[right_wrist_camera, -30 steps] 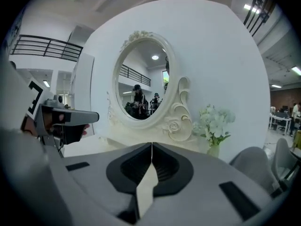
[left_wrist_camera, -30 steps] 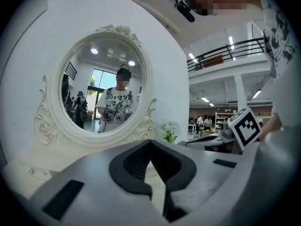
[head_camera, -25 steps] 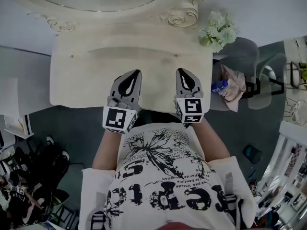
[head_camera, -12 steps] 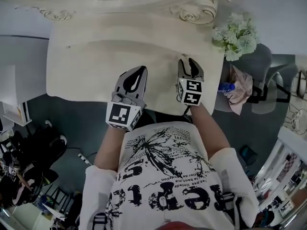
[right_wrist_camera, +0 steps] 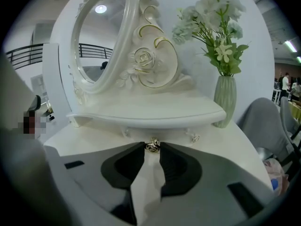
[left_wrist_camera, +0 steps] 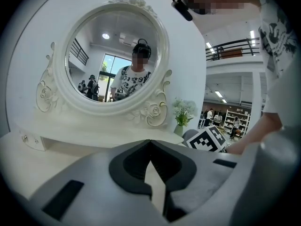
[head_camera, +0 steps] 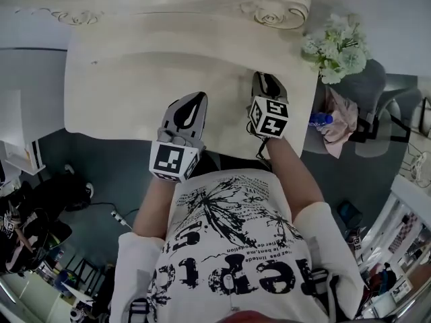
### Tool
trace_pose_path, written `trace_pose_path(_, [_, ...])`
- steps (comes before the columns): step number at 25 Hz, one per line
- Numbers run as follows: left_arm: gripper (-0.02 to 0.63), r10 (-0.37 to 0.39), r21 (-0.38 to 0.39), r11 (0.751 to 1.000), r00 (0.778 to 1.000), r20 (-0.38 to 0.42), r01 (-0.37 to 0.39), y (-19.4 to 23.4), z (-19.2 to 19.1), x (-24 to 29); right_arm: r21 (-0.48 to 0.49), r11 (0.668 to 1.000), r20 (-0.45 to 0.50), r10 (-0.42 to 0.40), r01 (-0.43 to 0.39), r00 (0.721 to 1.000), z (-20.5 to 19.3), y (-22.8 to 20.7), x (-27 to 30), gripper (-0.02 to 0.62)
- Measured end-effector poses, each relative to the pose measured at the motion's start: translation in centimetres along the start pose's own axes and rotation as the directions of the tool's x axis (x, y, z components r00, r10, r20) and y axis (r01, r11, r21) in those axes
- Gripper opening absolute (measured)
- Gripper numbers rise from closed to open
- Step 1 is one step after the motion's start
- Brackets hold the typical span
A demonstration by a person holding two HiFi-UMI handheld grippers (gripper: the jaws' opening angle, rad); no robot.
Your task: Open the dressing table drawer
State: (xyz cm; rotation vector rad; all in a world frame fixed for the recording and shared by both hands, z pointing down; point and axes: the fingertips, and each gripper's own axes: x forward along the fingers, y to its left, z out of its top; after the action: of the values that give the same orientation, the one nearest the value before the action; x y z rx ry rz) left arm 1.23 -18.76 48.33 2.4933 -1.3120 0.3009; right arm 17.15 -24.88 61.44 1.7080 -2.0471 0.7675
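The cream dressing table (head_camera: 128, 79) has a raised back shelf with a small drawer front (right_wrist_camera: 162, 131) under it. A round metal drawer knob (right_wrist_camera: 152, 145) sits exactly between the tips of my right gripper (right_wrist_camera: 152, 148). Its jaws are closing and both pads touch the knob. From the head view the right gripper (head_camera: 264, 75) reaches to the back right of the tabletop. My left gripper (head_camera: 200, 95) hovers over the front middle of the tabletop. Its tips (left_wrist_camera: 150, 142) meet, with nothing between them.
An oval carved mirror (left_wrist_camera: 113, 55) stands on the shelf. A green vase with white flowers (right_wrist_camera: 225, 100) is at the shelf's right end, and two more small knobs (right_wrist_camera: 194, 137) flank the gripped one. A grey chair (head_camera: 367, 86) with cloth and a bottle is right of the table.
The right gripper has reached further toward the table's back and rolled, so its marker cube faces differently. The left gripper has shifted slightly forward over the tabletop.
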Motion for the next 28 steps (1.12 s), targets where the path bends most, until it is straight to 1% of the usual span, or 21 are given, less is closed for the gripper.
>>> trace_pose_path(7, [0.008,-0.008,0.008,1.000,1.000,-0.003,0.008,0.2,0.1,0.0,-0.025,1.000,-0.018,-0.011,0.011,1.000,-0.3,-0.1,0.1,0.107])
trace_pose_path(11, [0.008,-0.018,0.025,1.000,1.000,-0.003,0.018,0.2,0.3,-0.1,-0.011,1.000,-0.029,-0.017,0.017,0.999,-1.0,0.2,-0.5,0.106])
trace_pose_path(23, [0.008,-0.086,0.032,0.996,0.996,-0.016,0.087,-1.4,-0.2,-1.1,-0.008,1.000,-0.047,-0.007,0.006,0.999,-3.0,1.1,-2.7,0.104])
trace_pose_path(28, [0.008,-0.098,0.032,0.995,0.995,-0.018,0.099,-1.4,-0.5,-1.3,-0.010,1.000,-0.055,-0.008,0.008,0.998,-3.6,1.2,-3.1,0.104])
